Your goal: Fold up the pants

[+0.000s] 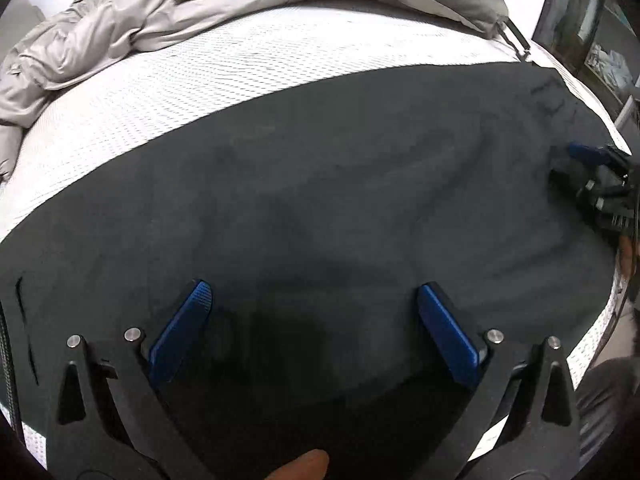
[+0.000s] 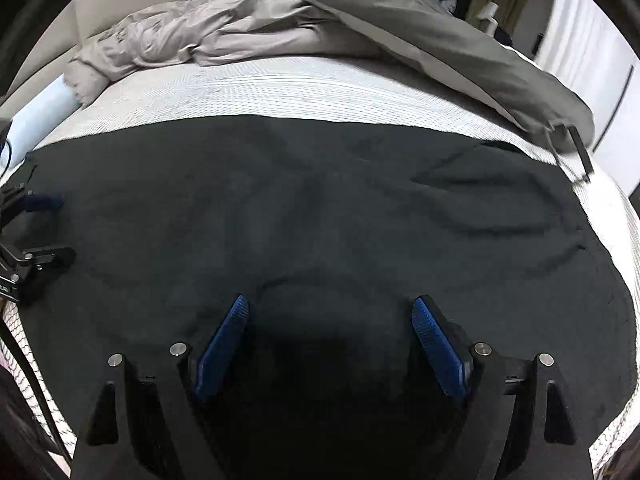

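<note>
Dark pants (image 1: 320, 184) lie spread flat across the white mattress (image 1: 168, 92), filling most of both views (image 2: 320, 208). My left gripper (image 1: 314, 292) hovers over the near part of the cloth, its blue pads wide apart with nothing clamped between them. My right gripper (image 2: 332, 306) also stands open above the pants, blue pads apart, a small fold of cloth lying just ahead of them. The right gripper's tip shows at the right edge of the left wrist view (image 1: 592, 168), and the left gripper shows at the left edge of the right wrist view (image 2: 36, 232).
A crumpled beige-grey duvet (image 1: 160, 12) is piled along the far side of the bed (image 2: 280, 28). The mattress edge (image 1: 592, 340) curves close on the right, and furniture and shelves (image 1: 592, 32) stand beyond it.
</note>
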